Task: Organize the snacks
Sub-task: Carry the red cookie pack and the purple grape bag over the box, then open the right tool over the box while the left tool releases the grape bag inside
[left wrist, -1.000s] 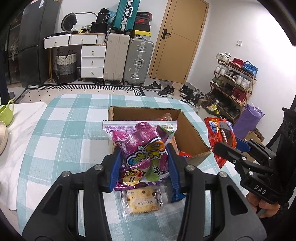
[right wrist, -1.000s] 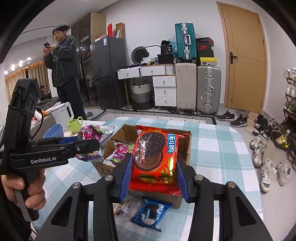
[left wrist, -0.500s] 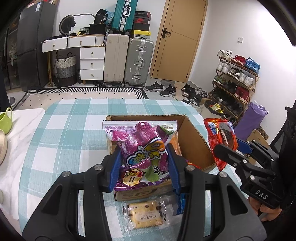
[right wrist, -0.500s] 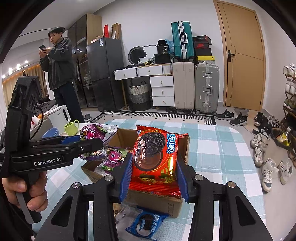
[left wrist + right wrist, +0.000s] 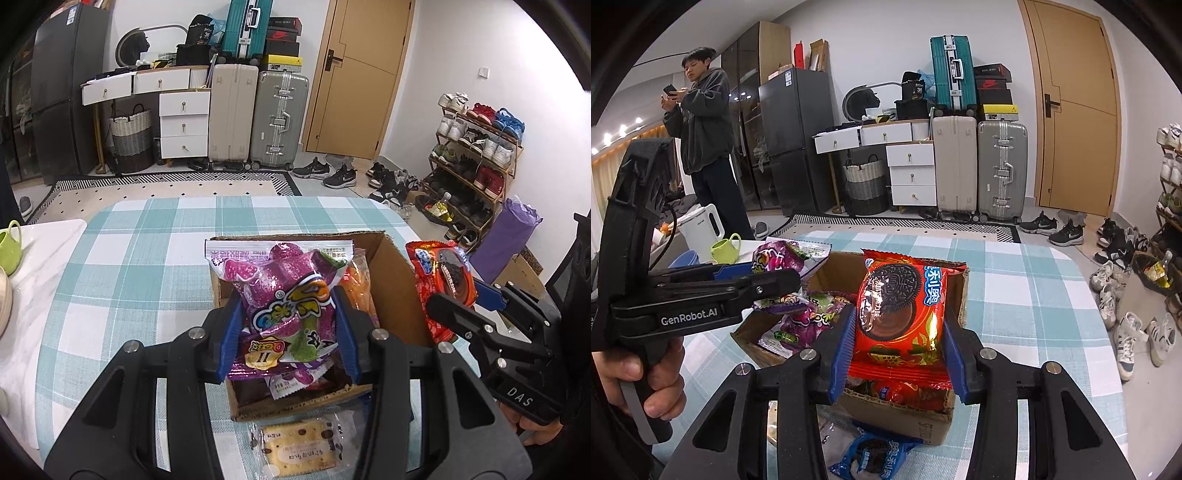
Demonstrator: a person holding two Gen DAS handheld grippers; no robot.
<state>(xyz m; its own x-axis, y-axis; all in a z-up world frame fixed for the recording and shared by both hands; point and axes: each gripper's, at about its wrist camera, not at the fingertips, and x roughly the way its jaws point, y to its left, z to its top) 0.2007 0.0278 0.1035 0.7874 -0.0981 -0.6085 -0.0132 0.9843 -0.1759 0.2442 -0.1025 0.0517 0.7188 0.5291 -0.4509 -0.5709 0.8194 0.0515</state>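
Purple snack bag (image 5: 286, 302) above cardboard box (image 5: 391, 291)

The left tongs (image 5: 783, 284) carry "GenRobot.AI" in white along their black body. The right tongs (image 5: 454, 306) show "DAS" on their black housing. Just beside them, the purple snack bag (image 5: 288, 299) has "11" on a gold badge. The red cookie packet (image 5: 901, 306) reads "奥利奥" in white on blue. Behind the cardboard box (image 5: 923, 413), a black bag (image 5: 914, 88) atop the drawers bears "36".
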